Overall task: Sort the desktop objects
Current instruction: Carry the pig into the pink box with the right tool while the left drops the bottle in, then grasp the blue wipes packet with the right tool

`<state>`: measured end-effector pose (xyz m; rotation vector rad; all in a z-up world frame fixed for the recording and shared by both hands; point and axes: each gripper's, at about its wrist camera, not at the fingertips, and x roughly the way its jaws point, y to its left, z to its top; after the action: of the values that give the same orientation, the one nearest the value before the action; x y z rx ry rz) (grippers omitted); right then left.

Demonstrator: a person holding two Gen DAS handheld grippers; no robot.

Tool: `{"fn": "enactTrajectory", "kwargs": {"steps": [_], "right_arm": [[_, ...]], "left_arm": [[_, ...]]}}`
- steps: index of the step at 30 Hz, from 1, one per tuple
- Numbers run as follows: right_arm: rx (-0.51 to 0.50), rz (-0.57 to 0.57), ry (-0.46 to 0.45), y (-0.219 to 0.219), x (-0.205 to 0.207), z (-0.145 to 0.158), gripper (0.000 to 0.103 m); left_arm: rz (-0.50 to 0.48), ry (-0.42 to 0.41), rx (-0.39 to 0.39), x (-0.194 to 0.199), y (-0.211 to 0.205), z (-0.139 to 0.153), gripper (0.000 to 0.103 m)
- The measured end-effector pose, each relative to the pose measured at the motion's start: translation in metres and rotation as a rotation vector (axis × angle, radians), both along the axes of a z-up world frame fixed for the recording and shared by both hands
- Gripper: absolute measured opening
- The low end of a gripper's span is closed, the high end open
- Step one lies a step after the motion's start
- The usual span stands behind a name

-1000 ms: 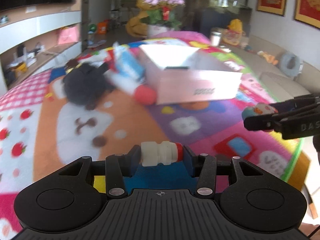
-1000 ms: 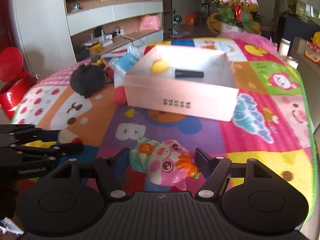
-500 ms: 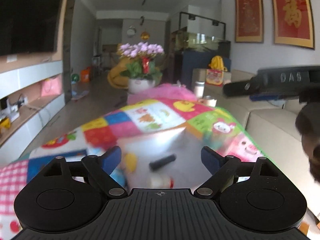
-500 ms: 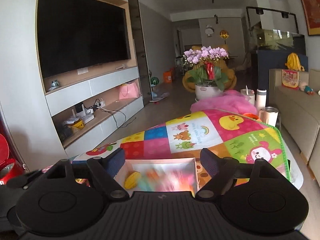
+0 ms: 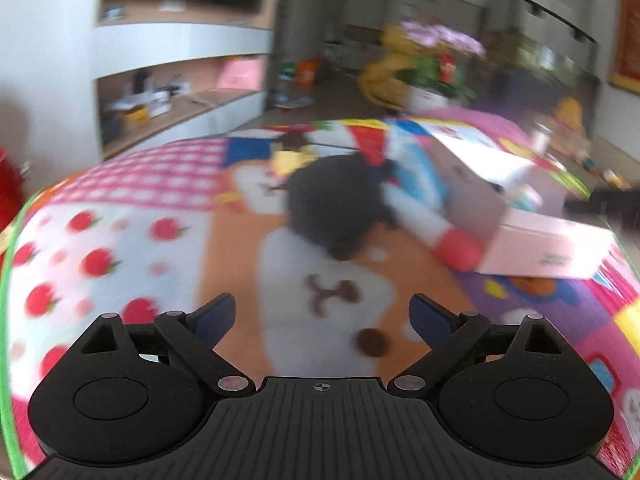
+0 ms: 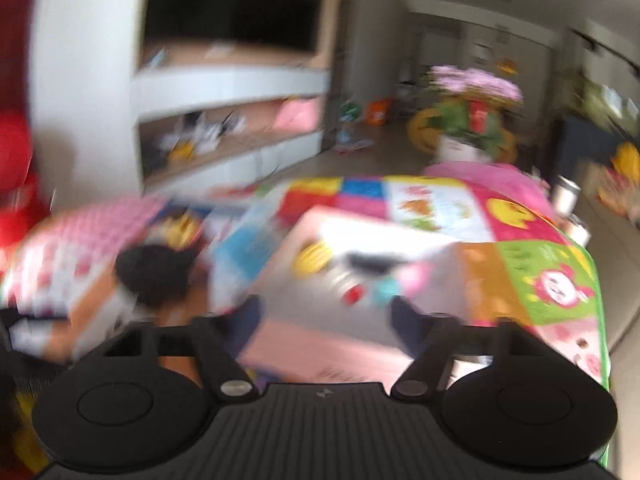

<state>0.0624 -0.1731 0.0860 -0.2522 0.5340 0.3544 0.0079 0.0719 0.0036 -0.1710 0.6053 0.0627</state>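
Both views are motion-blurred. My left gripper [image 5: 322, 316] is open and empty above the patterned mat. Ahead of it lie a black plush toy [image 5: 336, 208], a white bottle with a red cap [image 5: 436, 234] and a blue-and-white pack [image 5: 416, 172], beside the pink box [image 5: 548, 248] at the right. My right gripper [image 6: 326, 320] is open and empty just in front of the pink box [image 6: 320, 356]. Inside that box I see a yellow object [image 6: 314, 256], a black bar [image 6: 372, 260], and the blurred small bottle [image 6: 348, 288] and pig toy [image 6: 404, 284].
The colourful mat [image 5: 120, 248] covers the table; its green edge [image 6: 600, 320] runs down the right. A shelf unit with a TV [image 6: 232, 112] stands at the left, a flower pot [image 6: 468, 120] behind, and a red object [image 6: 16, 184] at far left.
Both grippers carried their objects, a small white bottle and a pig toy, over the box and opened. Both have now drawn back empty, the left swinging toward the black plush.
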Motion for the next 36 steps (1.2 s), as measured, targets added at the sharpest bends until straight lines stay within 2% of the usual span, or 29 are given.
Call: {"fn": "enactTrajectory", "kwargs": {"steps": [2,6,11,16,17,20,22,24,26,28,29,31,33,34,36], "right_arm": [[-0.087,0.067,-0.001,0.033,-0.005,-0.018,0.04],[-0.227,0.142,-0.086,0.09,-0.005,-0.036,0.04],[-0.338,0.168,-0.033,0.14,0.042,-0.044,0.04],[-0.423,0.133,0.039,0.162,0.081,-0.067,0.04],[-0.419,0.133,0.055,0.163,0.086,-0.069,0.04],[-0.374,0.138,0.132,0.159,0.092,-0.071,0.028],[-0.309,0.156,0.187,0.154,0.09,-0.065,0.028],[-0.198,0.211,0.277,0.146,0.082,-0.054,0.028],[-0.125,0.285,0.321,0.141,0.073,-0.04,0.028],[-0.062,0.341,0.332,0.137,0.066,-0.022,0.029],[-0.043,0.351,0.307,0.135,0.064,-0.011,0.03],[-0.023,0.325,0.225,0.129,0.065,0.012,0.04],[-0.022,0.252,0.176,0.127,0.081,0.025,0.057],[-0.022,0.207,0.182,0.13,0.096,0.026,0.06],[-0.026,0.117,0.25,0.136,0.132,0.018,0.062]], "left_arm": [[0.021,-0.008,-0.006,-0.005,0.005,0.0,0.098],[0.029,-0.057,-0.037,-0.015,0.008,0.005,0.099],[0.077,-0.112,-0.066,-0.019,0.008,0.005,0.1],[0.109,-0.126,-0.139,-0.021,0.019,0.003,0.1],[0.106,-0.126,-0.149,-0.021,0.02,0.002,0.1],[0.096,-0.13,-0.168,-0.022,0.022,0.002,0.1],[0.091,-0.133,-0.178,-0.022,0.023,0.001,0.1],[0.09,-0.136,-0.19,-0.023,0.024,0.001,0.1],[0.091,-0.139,-0.202,-0.023,0.026,0.001,0.1],[0.093,-0.144,-0.213,-0.025,0.027,0.0,0.101],[0.093,-0.145,-0.216,-0.025,0.027,0.0,0.101],[0.088,-0.144,-0.217,-0.025,0.026,0.0,0.101],[0.078,-0.142,-0.215,-0.024,0.025,0.0,0.101],[0.075,-0.141,-0.214,-0.024,0.025,0.0,0.101],[0.072,-0.14,-0.215,-0.023,0.025,0.0,0.101]]}}
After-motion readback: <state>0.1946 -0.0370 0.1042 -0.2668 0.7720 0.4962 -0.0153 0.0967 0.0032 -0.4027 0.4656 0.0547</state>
